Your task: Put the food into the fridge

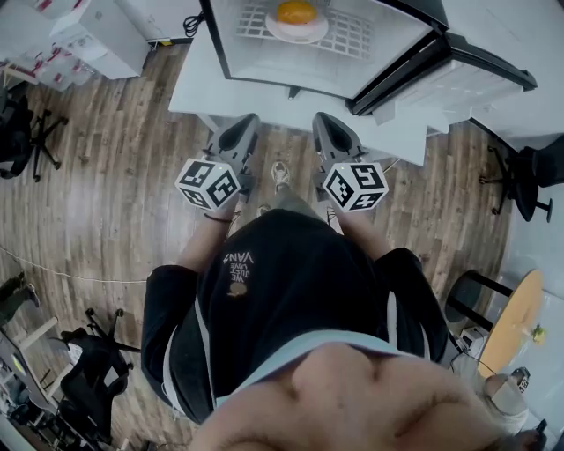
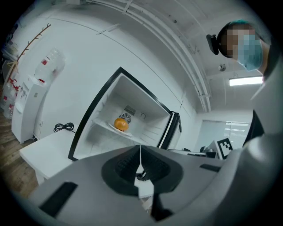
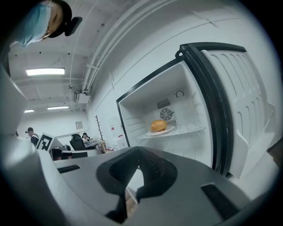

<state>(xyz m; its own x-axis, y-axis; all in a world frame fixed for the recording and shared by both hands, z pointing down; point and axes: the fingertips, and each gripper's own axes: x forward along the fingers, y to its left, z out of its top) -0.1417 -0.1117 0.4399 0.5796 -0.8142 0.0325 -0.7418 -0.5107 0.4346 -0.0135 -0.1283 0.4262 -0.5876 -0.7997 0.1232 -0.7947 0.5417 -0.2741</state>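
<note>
With the round orange food (image 1: pixel 296 11) sitting in the open white fridge (image 1: pixel 264 66) at 12 o'clock, I am holding the left gripper (image 1: pixel 251 118) and right gripper (image 1: pixel 319 117) empty, jaws pressed together.

Wooden floor (image 1: pixel 106 176) runs right across the head view. At its left edge sits a black office chair (image 1: pixel 22 132), and a second one (image 1: pixel 88 370) is down in the bottom-left corner. A third dark chair (image 1: pixel 529 181) stands at the right edge, with a round wooden table (image 1: pixel 515 321) below it. A thin cable (image 1: pixel 53 269) trails over the boards. Over in the left gripper view, a white water dispenser (image 2: pixel 31 101) stands against the wall with a coat rack (image 2: pixel 26 48) behind it. A coiled black cable (image 2: pixel 64 127) sits at the back edge of the white bench (image 2: pixel 48 148). Pipes (image 2: pixel 177 48) run along the ceiling. In the right gripper view, ceiling lights (image 3: pixel 45 71) are glowing, and a seated person (image 3: pixel 84 137) is far off at a desk.
</note>
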